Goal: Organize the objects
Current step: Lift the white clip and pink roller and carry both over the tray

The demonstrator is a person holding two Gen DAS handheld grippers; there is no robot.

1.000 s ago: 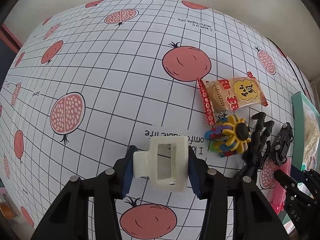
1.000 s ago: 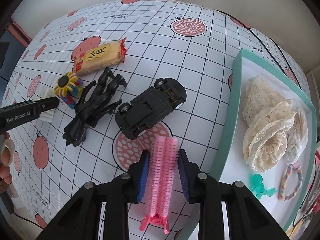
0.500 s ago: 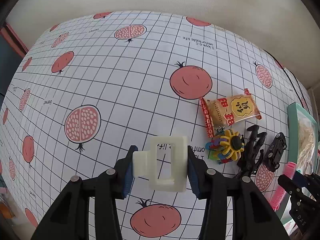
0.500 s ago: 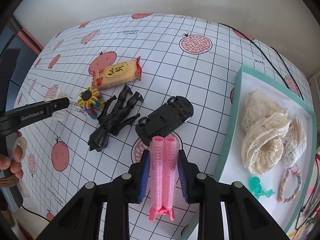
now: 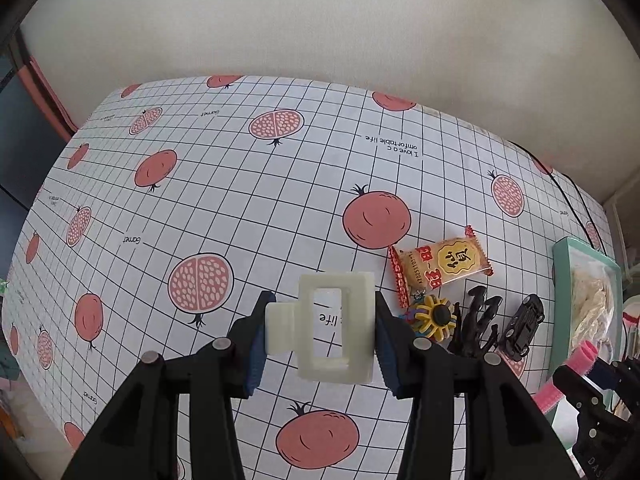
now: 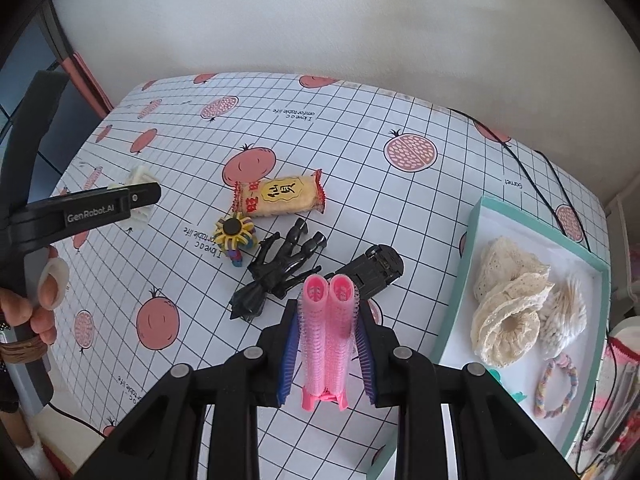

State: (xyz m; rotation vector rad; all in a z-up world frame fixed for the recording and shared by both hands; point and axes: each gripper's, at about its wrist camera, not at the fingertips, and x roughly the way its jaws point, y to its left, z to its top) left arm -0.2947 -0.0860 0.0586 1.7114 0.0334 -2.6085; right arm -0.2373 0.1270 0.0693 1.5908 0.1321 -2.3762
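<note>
**Both tongs loaded, four things left on the cloth**

Pale wall behind; table (image 5: 240,208) under a grid cloth printed with pomegranates. Left tongs (image 5: 320,332) pinching a cream clip (image 5: 334,328), raised off the cloth. Right tongs (image 6: 326,340) pinching a pink roller pair (image 6: 327,332), also raised, tips over the toys. Just ahead of the right tongs: black car (image 6: 374,270) and black figure (image 6: 280,270), touching or nearly so. Beyond them, a flower toy (image 6: 234,234) and a snack pack (image 6: 280,196), close together. To the right of the right tongs, teal tray (image 6: 460,280) already holding lace scrunchies (image 6: 506,308), a bead bracelet (image 6: 558,388) and a teal clip, partly hidden. Judged partway: hair things gathering in the tray, two more in hand and likely bound there. Car, figure, flower toy, snack still unsorted; no place for them in view.
</note>
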